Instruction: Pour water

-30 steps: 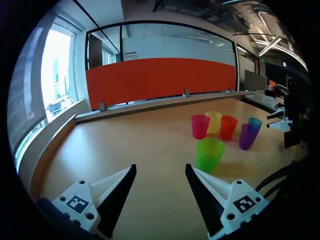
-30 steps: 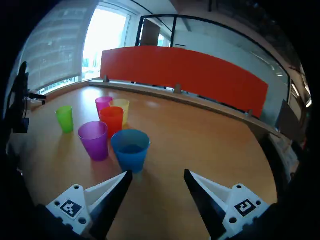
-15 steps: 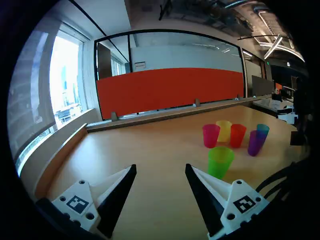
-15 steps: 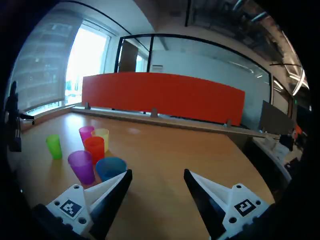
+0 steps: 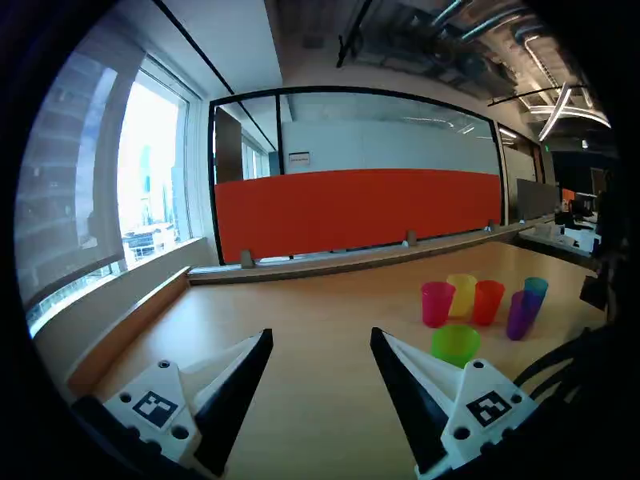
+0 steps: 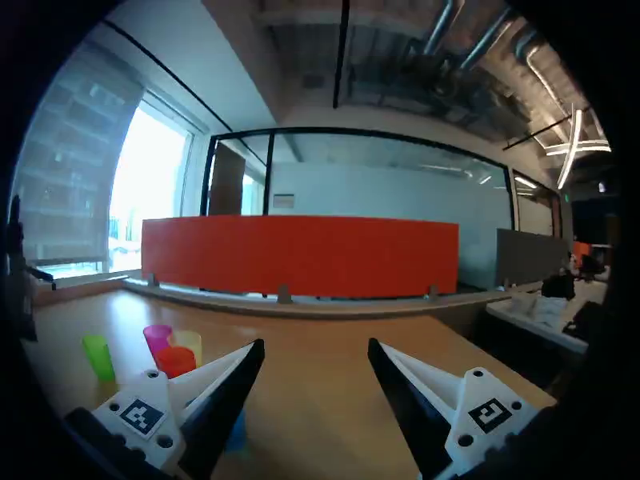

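Several coloured plastic cups stand clustered on the wooden table (image 5: 320,320). In the left gripper view I see a green cup (image 5: 455,344) just beyond my right finger, then a pink cup (image 5: 437,303), a yellow cup (image 5: 462,294), an orange cup (image 5: 488,301), a purple cup (image 5: 522,314) and a blue cup (image 5: 535,288). My left gripper (image 5: 320,340) is open and holds nothing. In the right gripper view the green cup (image 6: 99,356), pink cup (image 6: 157,338), yellow cup (image 6: 189,342) and orange cup (image 6: 176,360) sit low left. The blue cup (image 6: 236,432) is mostly hidden behind a finger. My right gripper (image 6: 315,352) is open, holding nothing.
An orange partition (image 5: 360,210) runs along the table's far edge, with a raised wooden rail (image 5: 336,262) in front of it. Windows (image 5: 148,192) line the left side. More desks with clutter (image 6: 544,308) stand off to the right.
Both views have tilted upward and pulled back from the cups. The cups have sunk lower and look smaller. In the right gripper view the blue and purple cups slipped behind the left finger.
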Available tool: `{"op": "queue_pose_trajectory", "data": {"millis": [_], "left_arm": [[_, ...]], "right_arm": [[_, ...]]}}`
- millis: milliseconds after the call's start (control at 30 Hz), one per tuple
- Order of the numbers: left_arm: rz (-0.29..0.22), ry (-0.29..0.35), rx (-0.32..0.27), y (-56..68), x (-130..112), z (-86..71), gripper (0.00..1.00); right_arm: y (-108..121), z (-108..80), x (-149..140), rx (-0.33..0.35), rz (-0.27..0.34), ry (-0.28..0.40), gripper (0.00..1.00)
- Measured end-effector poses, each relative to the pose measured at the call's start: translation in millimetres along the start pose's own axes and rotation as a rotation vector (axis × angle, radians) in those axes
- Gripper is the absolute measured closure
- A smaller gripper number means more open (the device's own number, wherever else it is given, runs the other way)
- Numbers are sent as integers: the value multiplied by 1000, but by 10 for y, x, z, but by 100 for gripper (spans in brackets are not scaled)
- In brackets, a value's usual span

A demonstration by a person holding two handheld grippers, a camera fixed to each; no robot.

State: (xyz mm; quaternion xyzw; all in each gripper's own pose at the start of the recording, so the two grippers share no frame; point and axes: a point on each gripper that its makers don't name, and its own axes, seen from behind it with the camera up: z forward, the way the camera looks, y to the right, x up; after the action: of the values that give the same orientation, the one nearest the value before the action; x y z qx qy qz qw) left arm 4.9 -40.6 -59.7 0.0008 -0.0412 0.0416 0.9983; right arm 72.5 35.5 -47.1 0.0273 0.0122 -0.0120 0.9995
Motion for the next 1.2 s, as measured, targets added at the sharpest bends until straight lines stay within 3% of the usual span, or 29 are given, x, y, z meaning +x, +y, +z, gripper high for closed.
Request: {"op": "queue_pose_trajectory", "data": {"millis": [133, 800, 1200], "left_arm": [[-4, 22, 15, -21, 20, 22, 10], [-63, 83, 58, -183, 8, 136, 10], [-73, 118, 60, -123, 41, 346, 10]], "right_arm": [[-56, 58, 45, -13, -9, 36, 0], [-329, 284, 9, -14, 54, 58, 0], [-377, 323, -170, -34, 54, 33, 0]]}}
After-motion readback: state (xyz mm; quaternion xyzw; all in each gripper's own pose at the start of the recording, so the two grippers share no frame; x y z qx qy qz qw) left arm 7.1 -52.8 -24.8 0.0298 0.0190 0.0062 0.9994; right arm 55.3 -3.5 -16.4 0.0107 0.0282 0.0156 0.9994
